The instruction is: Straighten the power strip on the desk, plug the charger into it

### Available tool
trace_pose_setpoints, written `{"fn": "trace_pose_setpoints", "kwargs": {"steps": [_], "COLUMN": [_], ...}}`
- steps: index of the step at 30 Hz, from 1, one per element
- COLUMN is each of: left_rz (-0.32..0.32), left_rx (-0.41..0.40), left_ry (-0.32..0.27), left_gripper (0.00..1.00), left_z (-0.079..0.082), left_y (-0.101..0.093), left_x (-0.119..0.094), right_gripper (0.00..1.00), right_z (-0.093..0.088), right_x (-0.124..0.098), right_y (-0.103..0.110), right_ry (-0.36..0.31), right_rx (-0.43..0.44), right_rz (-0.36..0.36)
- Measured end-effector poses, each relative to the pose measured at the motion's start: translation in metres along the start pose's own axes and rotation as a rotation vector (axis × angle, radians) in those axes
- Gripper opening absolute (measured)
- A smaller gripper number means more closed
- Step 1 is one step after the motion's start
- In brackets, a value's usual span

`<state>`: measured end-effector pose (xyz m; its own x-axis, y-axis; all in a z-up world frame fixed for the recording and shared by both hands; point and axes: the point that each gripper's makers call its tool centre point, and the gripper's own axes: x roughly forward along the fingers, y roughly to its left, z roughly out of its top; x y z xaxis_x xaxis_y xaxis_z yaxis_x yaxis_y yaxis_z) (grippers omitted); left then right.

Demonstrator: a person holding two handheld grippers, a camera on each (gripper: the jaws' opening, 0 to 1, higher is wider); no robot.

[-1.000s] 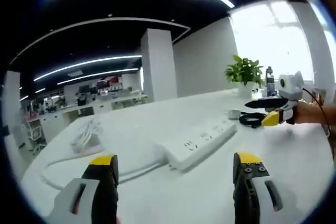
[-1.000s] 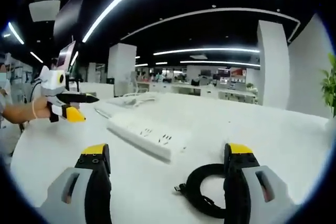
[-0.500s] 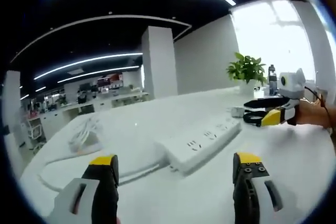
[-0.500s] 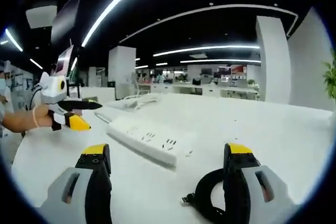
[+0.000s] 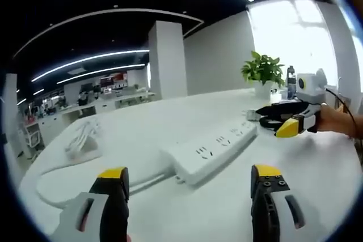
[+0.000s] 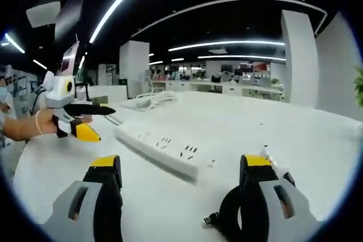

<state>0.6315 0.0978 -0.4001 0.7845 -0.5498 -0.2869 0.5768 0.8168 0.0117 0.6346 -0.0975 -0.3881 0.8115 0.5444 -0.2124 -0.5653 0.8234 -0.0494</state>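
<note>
In the left gripper view, the left gripper hovers over a white desk with its jaws spread and nothing between them. A white power strip lies on the desk just beyond the jaws, its white cord looping off to its left. At the strip's far end the right gripper hovers, jaws apart, near a potted plant.

In the right gripper view, the right gripper has its jaws spread and empty. The power strip lies just ahead. A coiled black charger cable lies beside the strip's near end. The left gripper hovers at the far end.
</note>
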Motion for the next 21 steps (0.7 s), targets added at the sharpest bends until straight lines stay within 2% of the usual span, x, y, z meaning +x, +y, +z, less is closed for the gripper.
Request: {"fn": "trace_pose_setpoints", "kwargs": {"steps": [11,21], "left_rz": [0.001,-0.022], "left_rx": [-0.030,-0.030], "left_ry": [0.023,0.042], "left_gripper": [0.87,0.84], "left_z": [-0.003,-0.003], "left_y": [0.001,-0.005], "left_x": [0.006,0.010], "right_gripper": [0.84,0.78], "right_z": [-0.005,-0.009], "right_x": [0.007,0.012], "right_y": [0.006,0.008], "right_ry": [0.038,0.081], "right_rx": [0.002,-0.020], "right_rz": [0.021,0.034]}}
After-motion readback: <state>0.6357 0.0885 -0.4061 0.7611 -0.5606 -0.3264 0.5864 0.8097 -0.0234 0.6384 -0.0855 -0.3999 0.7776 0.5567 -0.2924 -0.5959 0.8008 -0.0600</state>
